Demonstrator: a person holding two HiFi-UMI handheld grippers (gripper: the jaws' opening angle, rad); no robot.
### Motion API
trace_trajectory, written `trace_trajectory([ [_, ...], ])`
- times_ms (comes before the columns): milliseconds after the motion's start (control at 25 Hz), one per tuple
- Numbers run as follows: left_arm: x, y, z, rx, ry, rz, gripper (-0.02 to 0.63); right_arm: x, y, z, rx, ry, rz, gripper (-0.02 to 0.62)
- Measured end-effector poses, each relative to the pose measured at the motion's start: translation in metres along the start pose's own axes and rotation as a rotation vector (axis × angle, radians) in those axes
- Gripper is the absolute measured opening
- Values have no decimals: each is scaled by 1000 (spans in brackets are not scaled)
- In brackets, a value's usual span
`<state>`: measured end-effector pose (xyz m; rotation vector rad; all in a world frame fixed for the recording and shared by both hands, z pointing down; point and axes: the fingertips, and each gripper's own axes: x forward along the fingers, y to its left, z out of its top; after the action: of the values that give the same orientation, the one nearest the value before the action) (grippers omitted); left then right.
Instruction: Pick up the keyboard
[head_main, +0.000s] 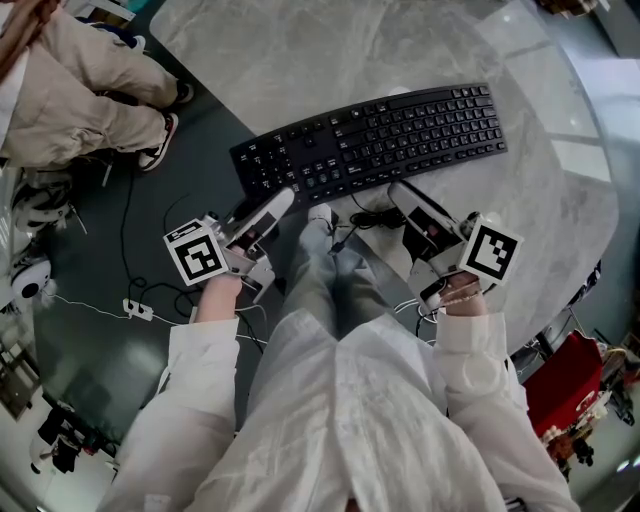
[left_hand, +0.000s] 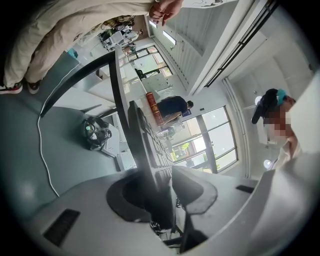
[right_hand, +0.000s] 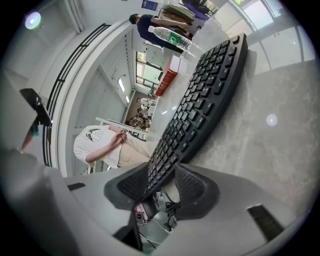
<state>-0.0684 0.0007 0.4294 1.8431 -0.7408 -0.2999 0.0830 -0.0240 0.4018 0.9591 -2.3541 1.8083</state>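
Head view: both forearms reach forward in white sleeves, the left hand (head_main: 218, 295) and right hand (head_main: 462, 297) each gripping one tool. One black keyboard (head_main: 370, 140) lies on the round marble table (head_main: 300, 60), its near edge at the table's rim. The left gripper (head_main: 283, 197) meets its near left corner, the right gripper (head_main: 398, 188) its near edge further right. A cable (head_main: 365, 218) hangs between them

Left gripper view: the keyboard stands edge-on between the jaws, which are narrow and clamped on it

Right gripper view: wider jaws hold the keyboard's edge, one pad on the keys, one beneath
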Motion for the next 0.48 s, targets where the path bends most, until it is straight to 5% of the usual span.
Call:
trace_trajectory([
  [480,1,10,-5,-29,-18,-22,127,-3,6,4,-10,-35,35,175],
])
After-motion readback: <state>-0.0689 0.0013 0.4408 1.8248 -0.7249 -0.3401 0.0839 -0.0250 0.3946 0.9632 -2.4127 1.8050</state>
